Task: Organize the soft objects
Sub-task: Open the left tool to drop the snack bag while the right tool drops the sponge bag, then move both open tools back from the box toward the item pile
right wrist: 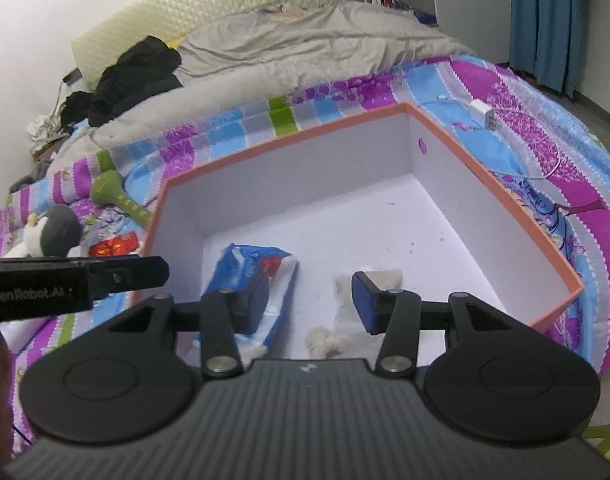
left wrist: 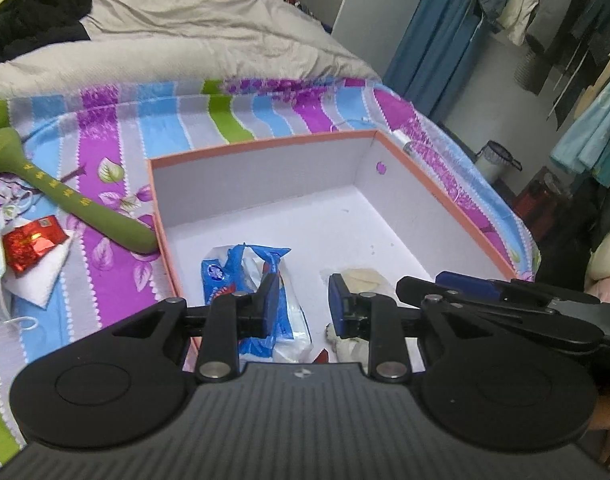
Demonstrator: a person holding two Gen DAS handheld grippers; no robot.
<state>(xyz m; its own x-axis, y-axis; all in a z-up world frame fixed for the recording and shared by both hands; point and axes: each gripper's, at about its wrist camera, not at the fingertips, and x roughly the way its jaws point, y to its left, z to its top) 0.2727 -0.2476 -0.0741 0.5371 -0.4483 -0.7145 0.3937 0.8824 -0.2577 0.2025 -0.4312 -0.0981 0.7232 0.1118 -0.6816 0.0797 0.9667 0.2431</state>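
While both the left gripper (left wrist: 301, 304) and right gripper (right wrist: 311, 300) hang part-open and empty over the box (left wrist: 265, 146), fetch the green toy (left wrist: 65, 196) at its left wall next.

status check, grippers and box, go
Left gripper open, empty; right gripper open, empty. Blue tissue pack and clear packet inside box. Green massager beside box, nothing blocking.

rectangular cardboard box (left wrist: 265, 146): orange rim, white inside
crinkled plastic packet (left wrist: 241, 268): blue, white, red
bed sheet (left wrist: 105, 120): purple, blue, green, grey stripes
long soft club (left wrist: 65, 196): olive, yellow marks
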